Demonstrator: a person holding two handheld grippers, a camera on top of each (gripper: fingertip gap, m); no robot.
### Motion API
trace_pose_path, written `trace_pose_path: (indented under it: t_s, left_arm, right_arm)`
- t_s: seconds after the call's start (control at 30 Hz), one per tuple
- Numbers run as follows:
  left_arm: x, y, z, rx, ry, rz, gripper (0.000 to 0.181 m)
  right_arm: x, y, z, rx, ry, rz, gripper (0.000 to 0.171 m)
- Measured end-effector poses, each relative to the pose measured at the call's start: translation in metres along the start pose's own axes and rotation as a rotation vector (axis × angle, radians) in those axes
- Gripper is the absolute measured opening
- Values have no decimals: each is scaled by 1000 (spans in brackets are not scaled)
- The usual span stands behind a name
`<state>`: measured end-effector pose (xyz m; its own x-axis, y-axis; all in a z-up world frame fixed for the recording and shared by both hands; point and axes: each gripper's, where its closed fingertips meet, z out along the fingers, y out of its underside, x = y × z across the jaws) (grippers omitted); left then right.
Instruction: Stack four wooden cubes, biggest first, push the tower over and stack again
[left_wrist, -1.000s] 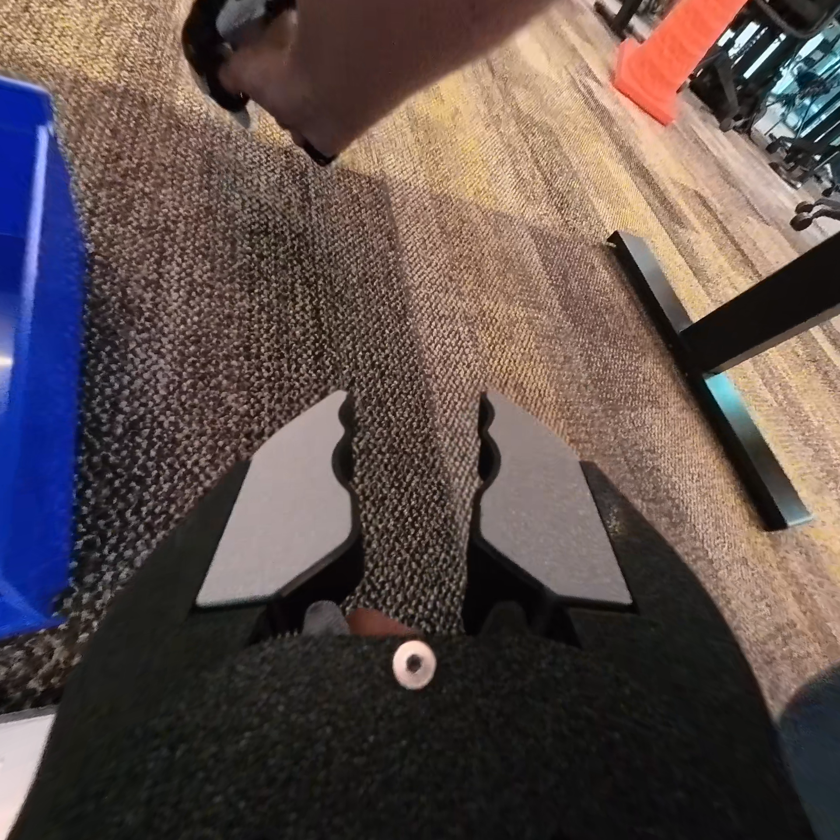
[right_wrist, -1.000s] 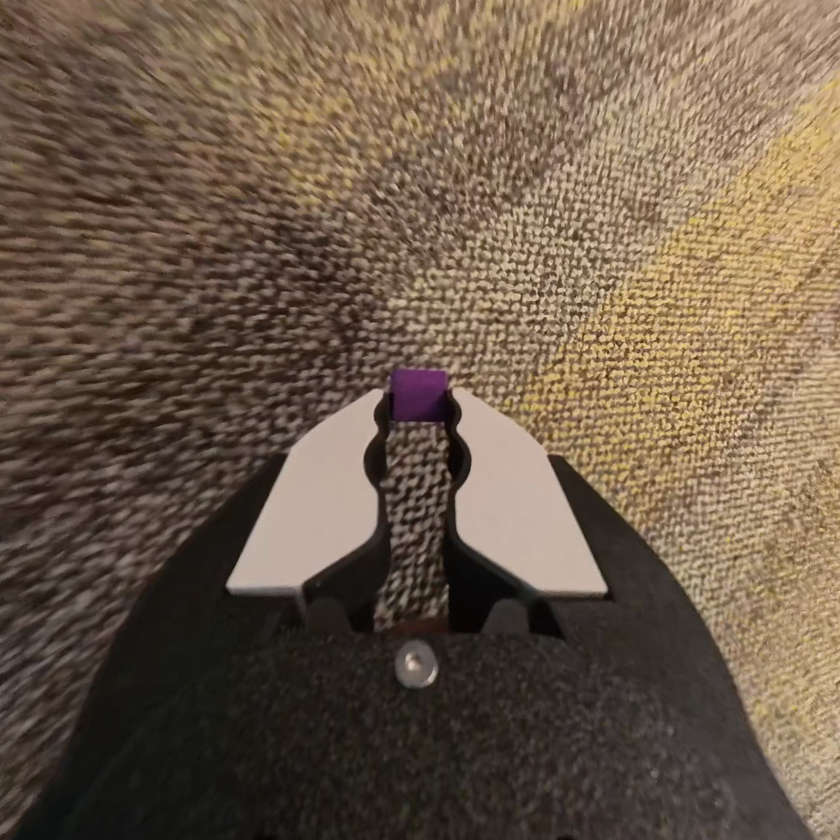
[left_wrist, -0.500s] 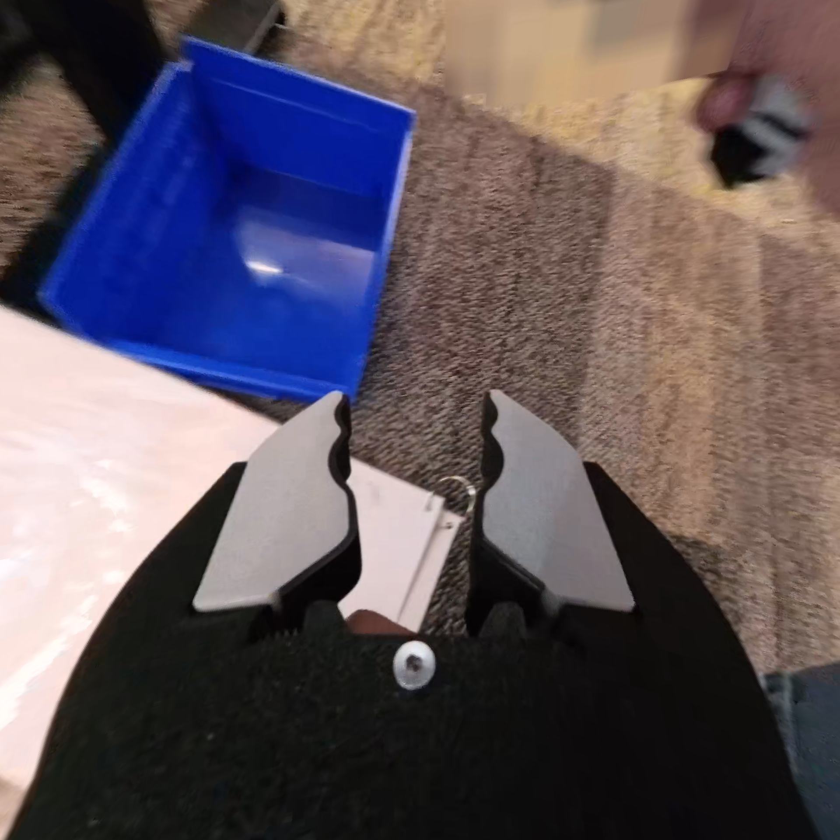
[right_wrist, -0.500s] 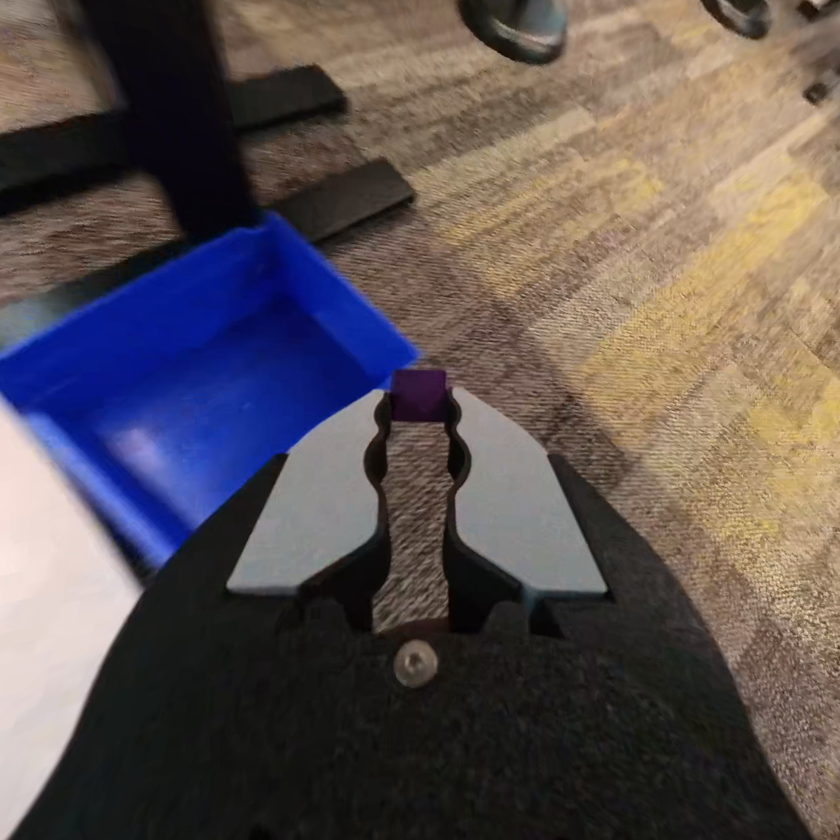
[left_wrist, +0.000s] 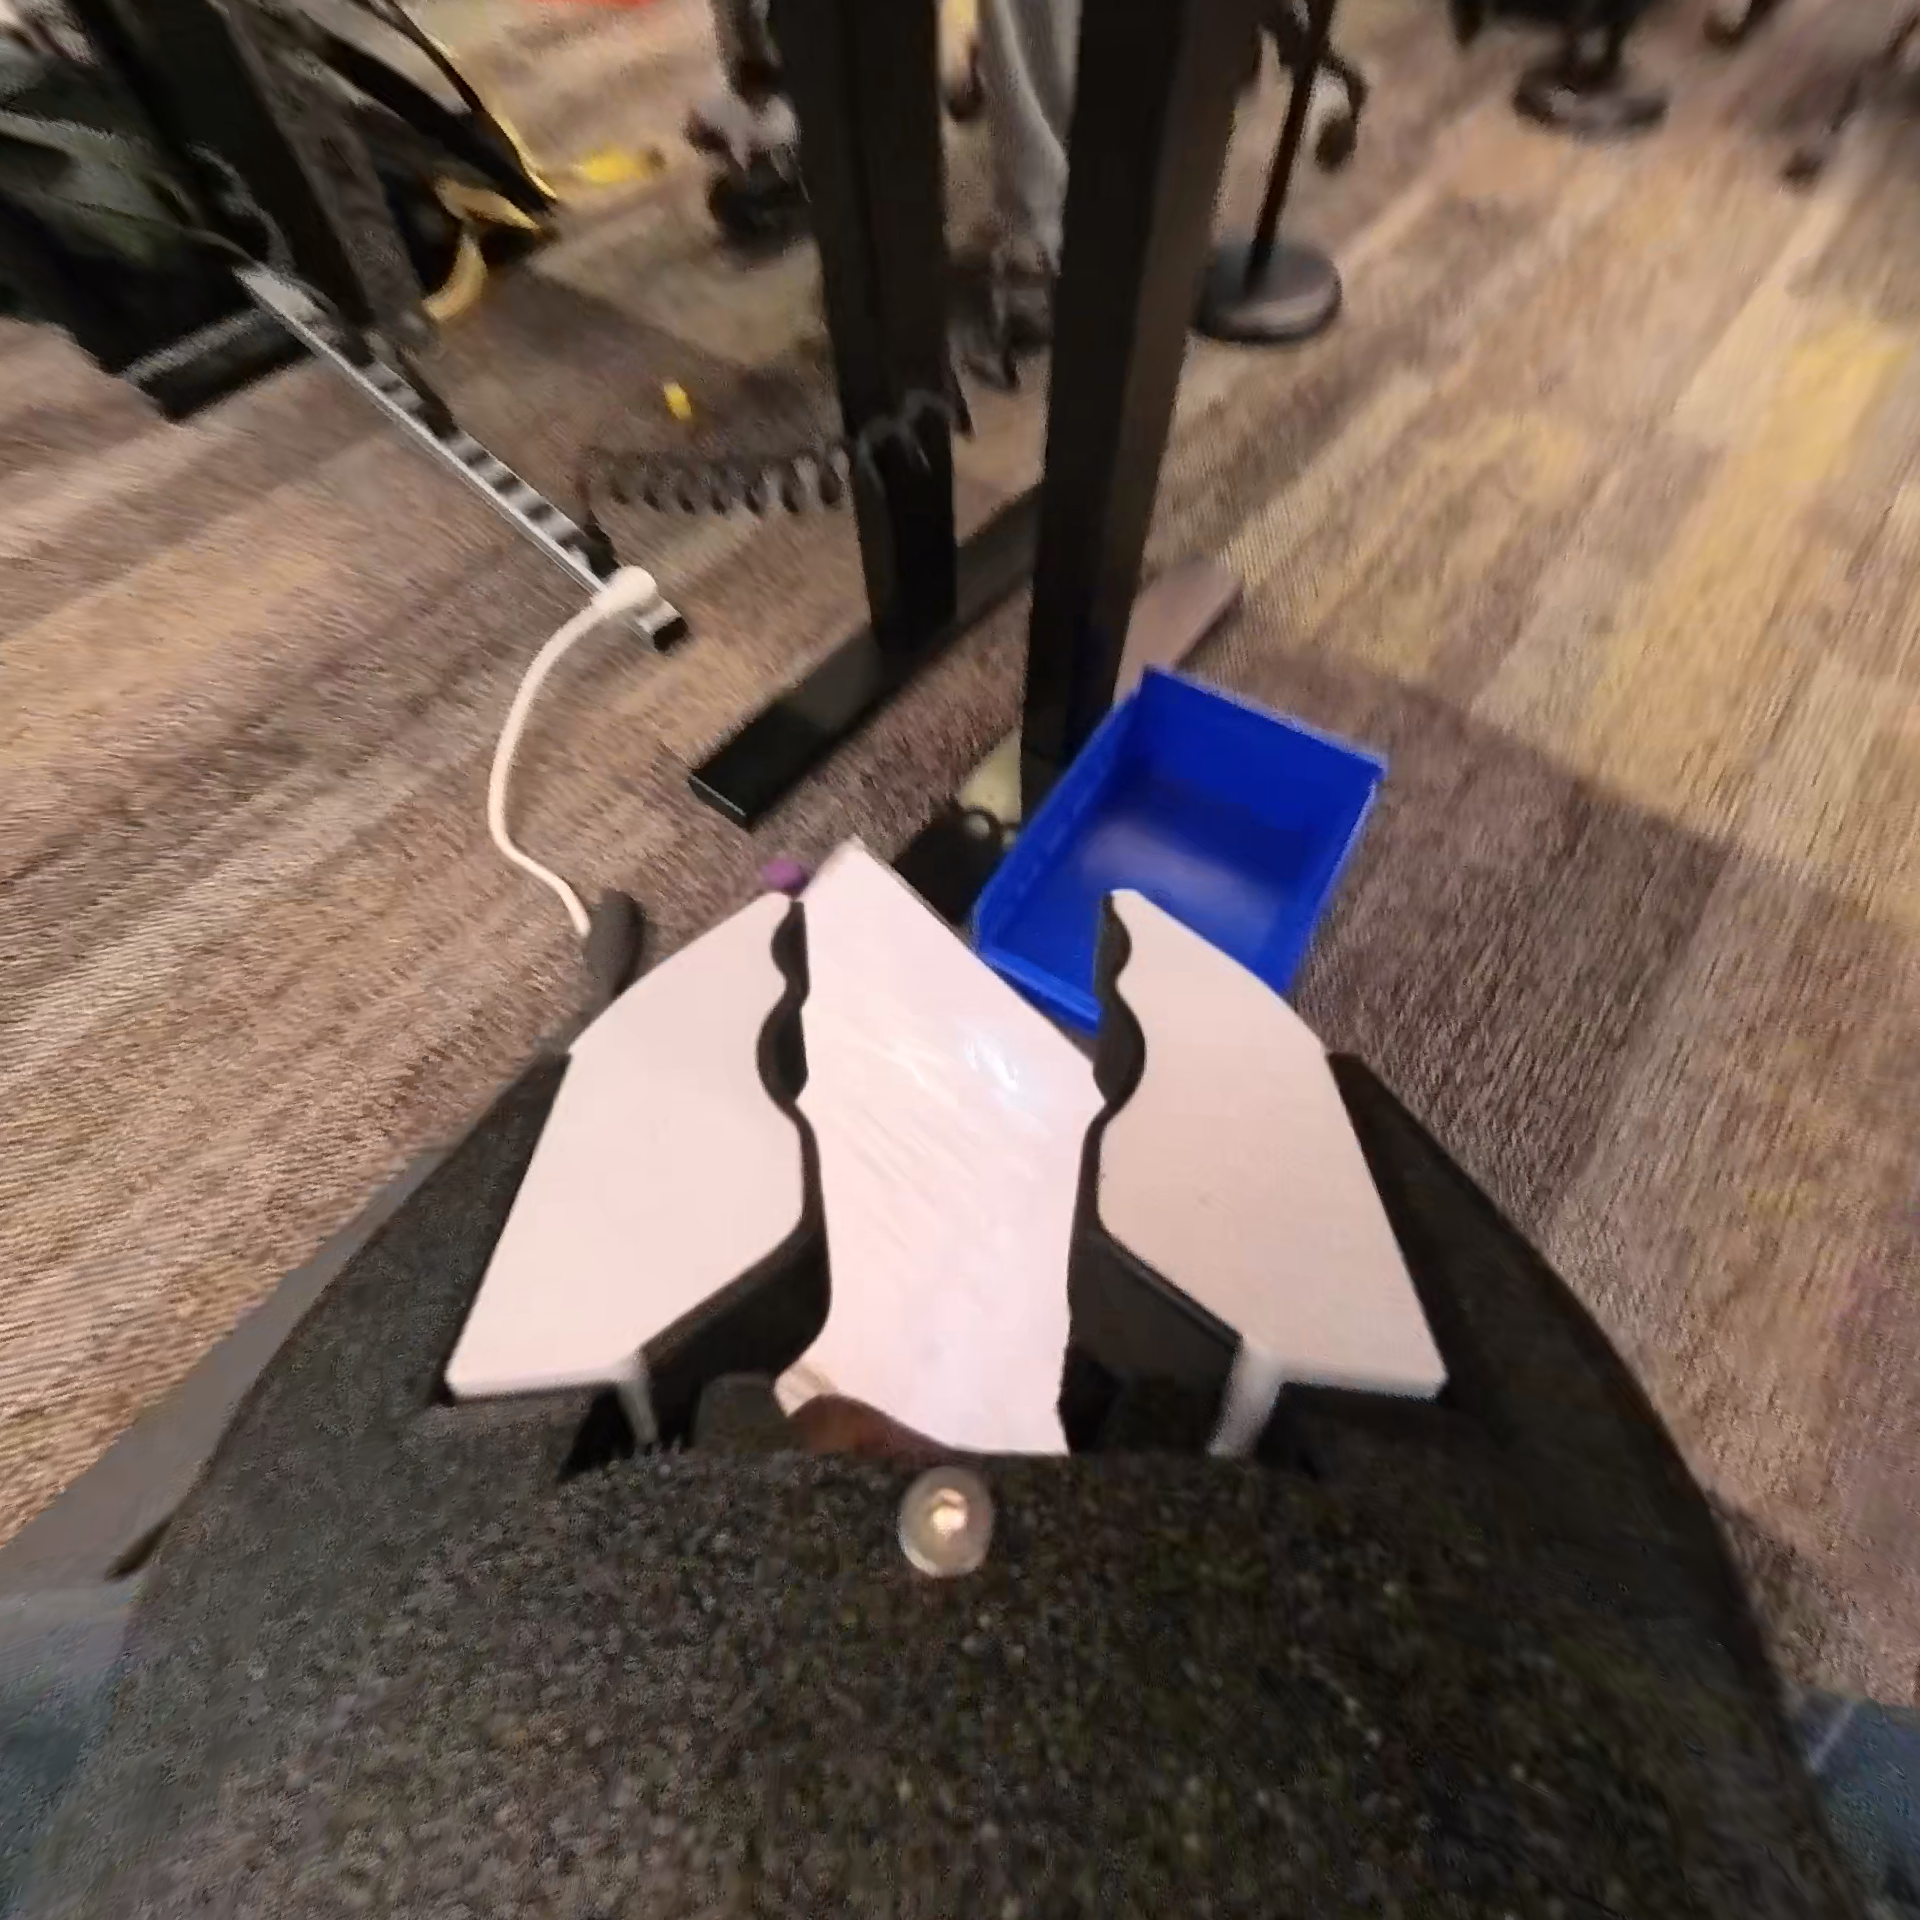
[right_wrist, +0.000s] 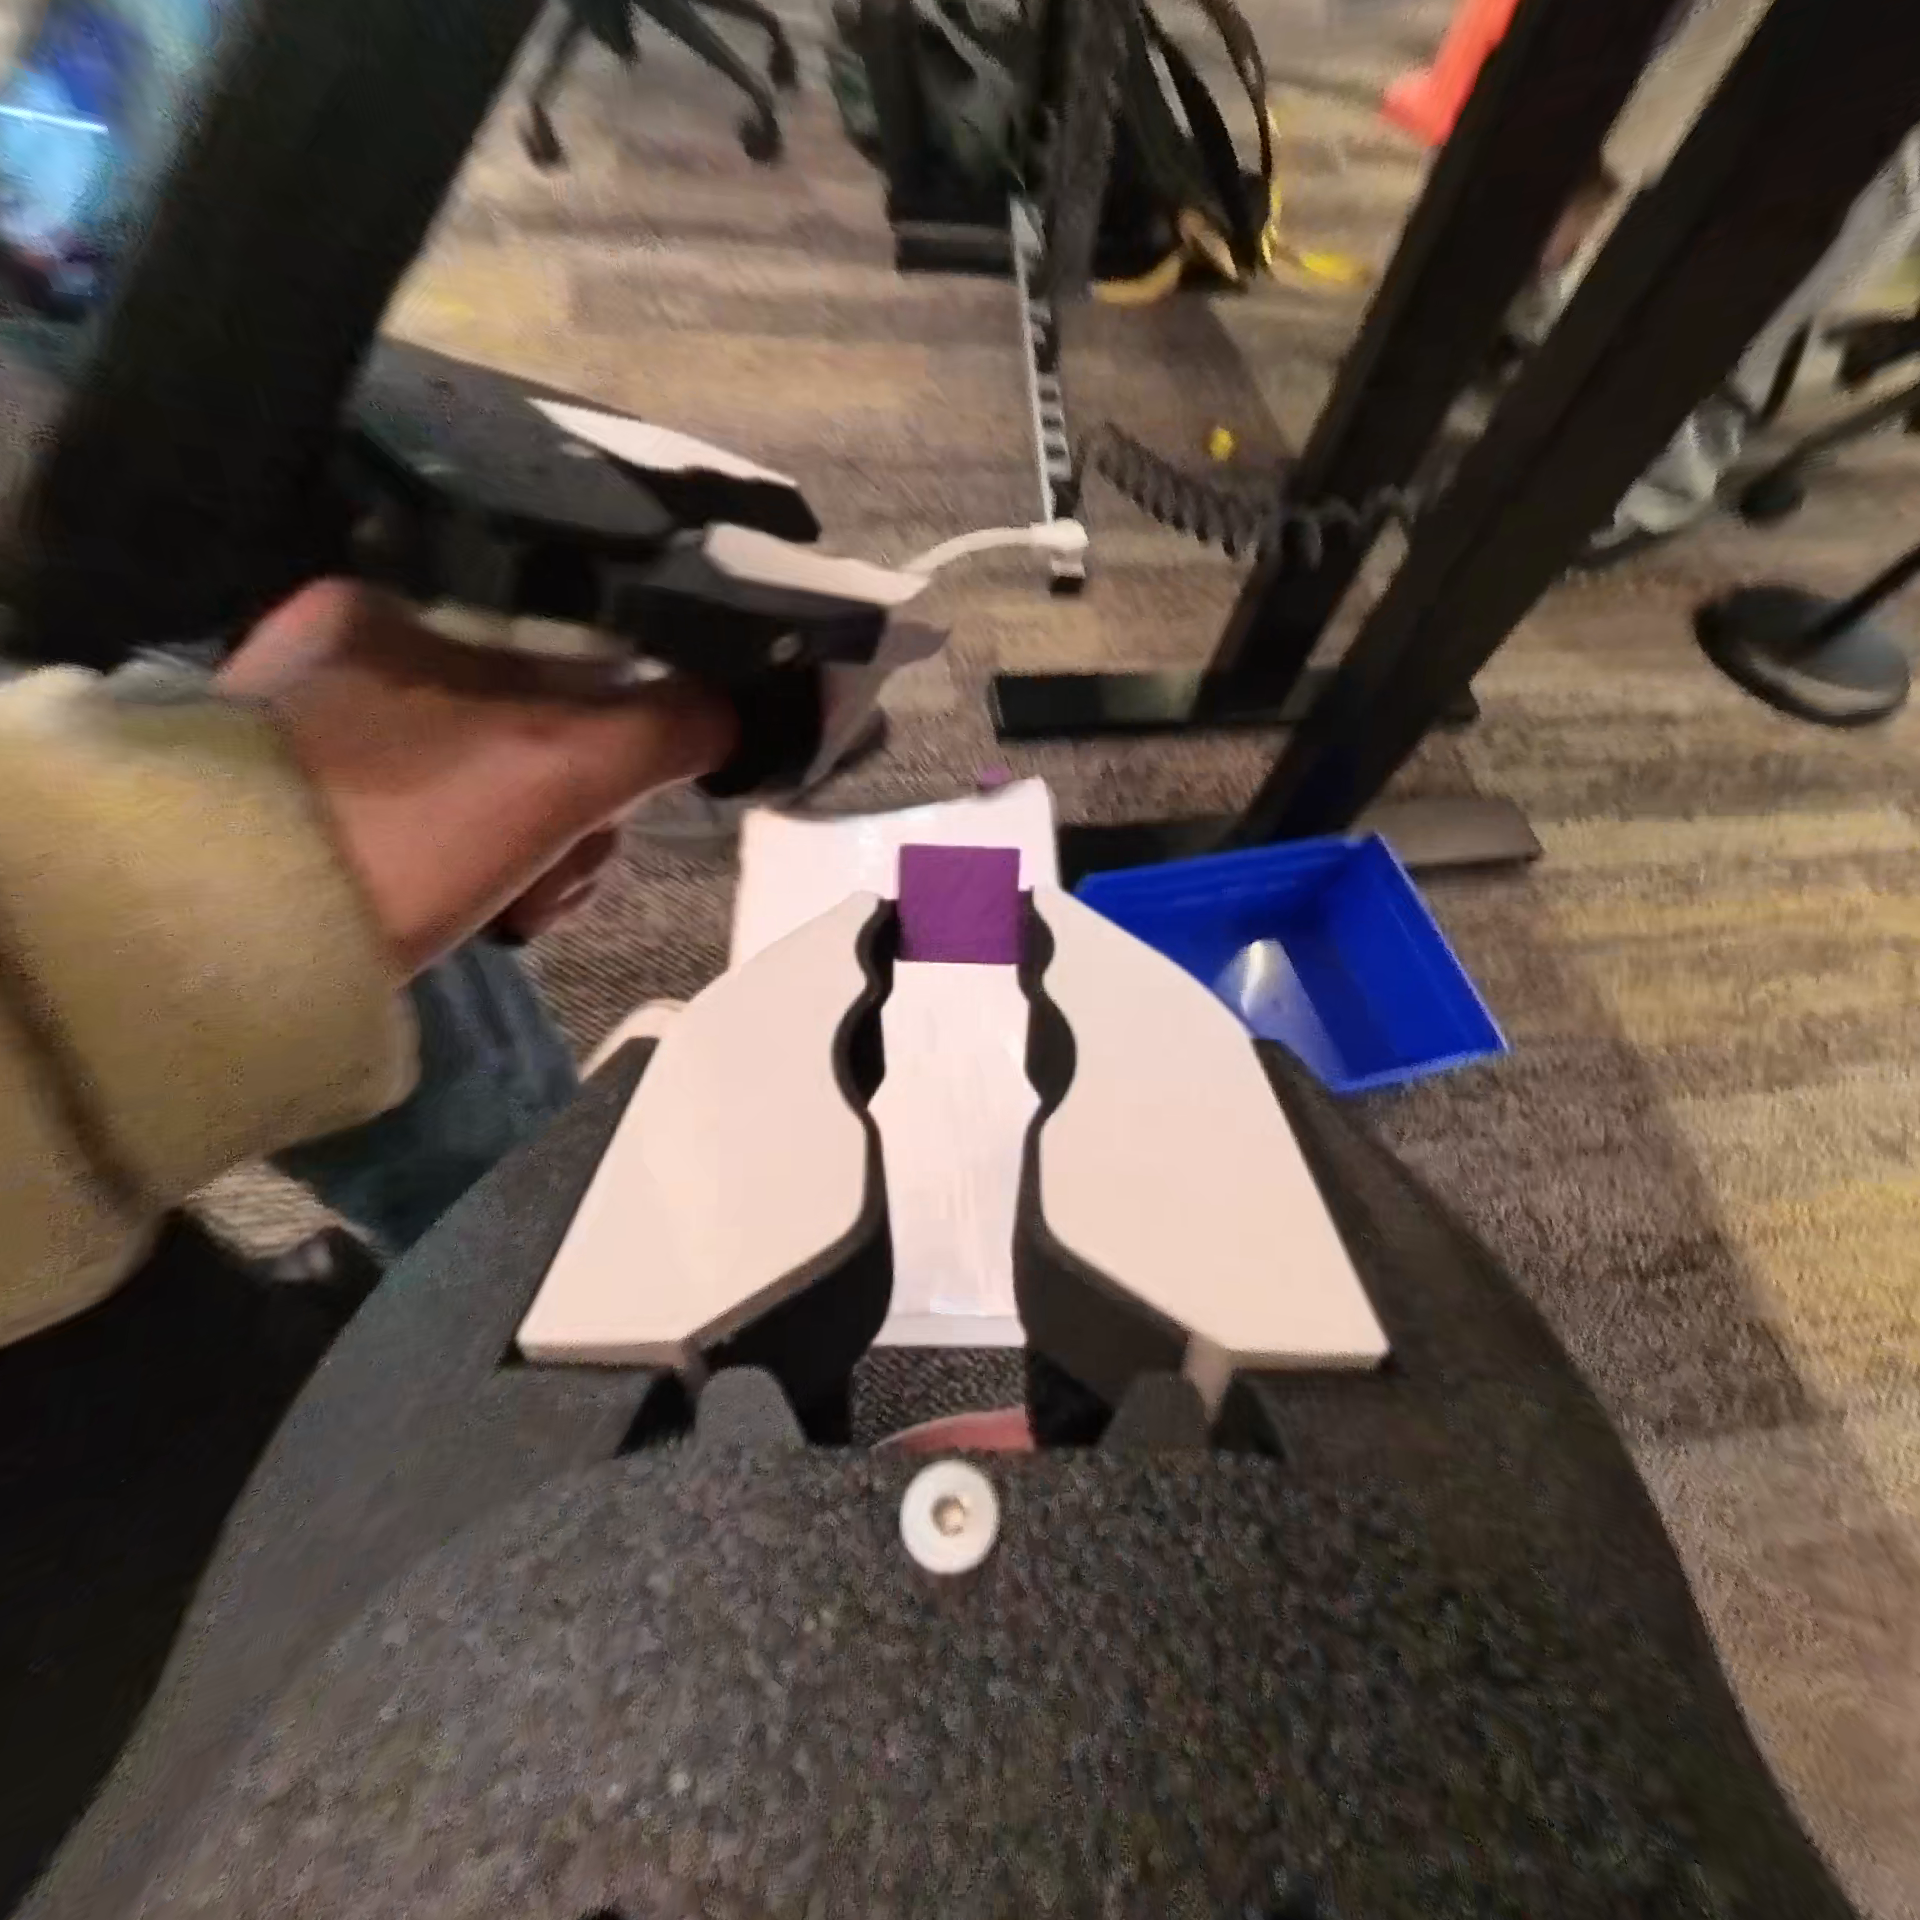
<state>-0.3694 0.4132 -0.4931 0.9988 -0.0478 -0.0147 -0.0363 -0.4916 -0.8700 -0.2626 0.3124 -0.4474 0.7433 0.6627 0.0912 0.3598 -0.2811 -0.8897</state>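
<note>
Purple cube carried from bare carpet to the white board.
Small purple cube (right_wrist: 957, 902) stays pinched at the right gripper (right_wrist: 957, 914) tips, now over the flat white board (right_wrist: 800, 862) beside the blue plastic bin (right_wrist: 1351, 935); left gripper (left_wrist: 948, 914), fingers spread and empty, has swung there too, so I judge placing comes next.

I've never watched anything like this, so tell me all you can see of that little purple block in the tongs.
The small purple cube looks matte, with flat square faces and sharp edges. It sits level, pinched at the very tips of the right tongs, one pale finger pressing each side, held above the white board. Its material can't be told.
</note>
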Motion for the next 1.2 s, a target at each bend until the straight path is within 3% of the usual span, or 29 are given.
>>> trace_pose_path:
  t_s: [0.17, 0.33, 0.53, 0.7, 0.8, 0.97, 1.2]
  left_arm:
    - [-13, -85, -96, 232, -49, -45, 49]
    - [30, -178, -180, 429, 117, -41, 49]
    - [105, -276, -220, 428, 356, 40, 59]
    - [188, -305, -216, 290, 577, 185, 62]
    - [225, -305, -199, 229, 658, 241, 62]
    - [264, -301, -174, 217, 706, 353, 61]
    - [300, -303, -152, 268, 748, 483, 59]
  right_arm:
    - [-33, -93, -83, 168, -14, -31, 23]
    - [-31, -180, -197, 298, 3, -63, 22]
    - [83, -235, -339, 319, 287, -54, 22]
    - [197, -237, -409, 177, 448, -6, 22]
    - [257, -239, -404, 25, 394, -81, 22]
    - [343, -230, -357, -258, 206, -199, 22]
    - [404, -190, -310, -598, 14, -218, 22]
